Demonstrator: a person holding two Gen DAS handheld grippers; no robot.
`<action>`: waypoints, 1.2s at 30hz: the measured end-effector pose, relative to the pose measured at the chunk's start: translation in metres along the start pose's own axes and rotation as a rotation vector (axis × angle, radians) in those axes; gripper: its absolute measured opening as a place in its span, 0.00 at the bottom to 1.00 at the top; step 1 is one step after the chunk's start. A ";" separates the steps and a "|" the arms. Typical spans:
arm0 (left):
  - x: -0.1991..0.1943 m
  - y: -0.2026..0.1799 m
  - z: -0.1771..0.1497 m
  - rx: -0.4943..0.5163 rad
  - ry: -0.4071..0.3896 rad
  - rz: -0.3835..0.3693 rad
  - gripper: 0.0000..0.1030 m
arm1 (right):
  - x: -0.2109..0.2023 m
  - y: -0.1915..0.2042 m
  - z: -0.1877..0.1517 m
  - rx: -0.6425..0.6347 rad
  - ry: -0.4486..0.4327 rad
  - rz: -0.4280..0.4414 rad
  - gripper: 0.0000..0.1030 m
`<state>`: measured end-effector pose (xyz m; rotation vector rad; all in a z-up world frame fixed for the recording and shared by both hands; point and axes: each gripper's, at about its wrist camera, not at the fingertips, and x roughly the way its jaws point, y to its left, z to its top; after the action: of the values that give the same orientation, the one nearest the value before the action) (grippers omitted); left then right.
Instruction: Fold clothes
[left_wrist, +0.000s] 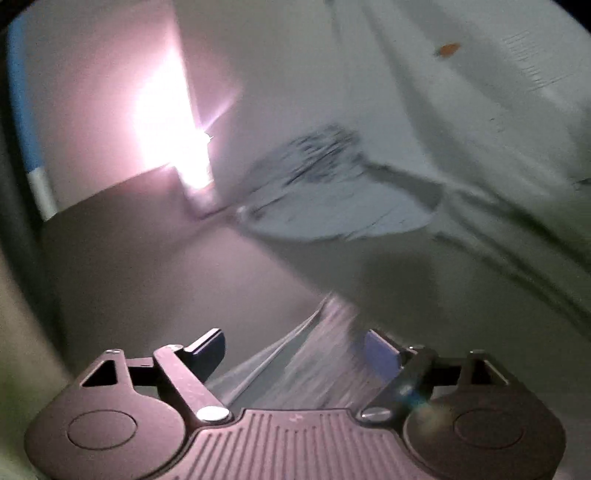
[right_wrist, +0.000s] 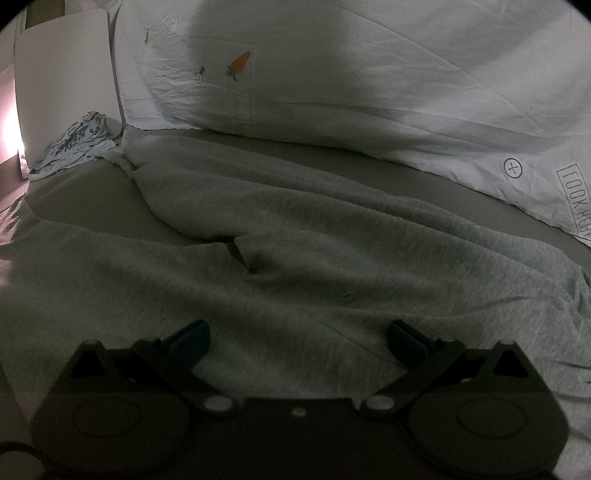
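Observation:
A grey sweat garment (right_wrist: 295, 240) lies spread and rumpled over the bed sheet in the right wrist view. Just above its near part, my right gripper (right_wrist: 299, 328) stands open, and its dark fingers (right_wrist: 192, 339) hold nothing. The left wrist view is blurred. There my left gripper (left_wrist: 295, 339) is open, jaws wide apart. A pale grey fold of cloth (left_wrist: 306, 365) shows in the gap, and neither pad presses on it. A crumpled blue-and-white patterned cloth (left_wrist: 332, 184) lies ahead of the left gripper; the patterned cloth (right_wrist: 77, 144) is at the far left in the right view.
A white duvet (right_wrist: 369, 81) with carrot prints is heaped along the back of the bed, and the same duvet (left_wrist: 480, 92) is at the upper right. A white panel (right_wrist: 62, 81) stands at the bed's far left corner. A bright light (left_wrist: 173, 122) glares beside it. Grey sheet (left_wrist: 147, 266) lies bare.

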<state>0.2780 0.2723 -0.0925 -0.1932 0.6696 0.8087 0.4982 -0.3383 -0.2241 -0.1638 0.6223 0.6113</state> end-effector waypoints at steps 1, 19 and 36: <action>0.011 -0.007 0.007 0.033 0.003 -0.033 0.87 | 0.000 0.000 0.000 0.000 0.000 0.000 1.00; 0.099 -0.083 0.029 0.254 0.057 0.118 0.02 | 0.000 -0.001 -0.001 -0.003 0.000 0.004 1.00; 0.136 -0.076 0.080 0.208 0.025 0.159 0.22 | -0.001 -0.003 -0.001 -0.007 0.001 0.004 1.00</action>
<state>0.4396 0.3349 -0.1213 0.0396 0.7944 0.8830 0.4989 -0.3416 -0.2244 -0.1693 0.6216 0.6170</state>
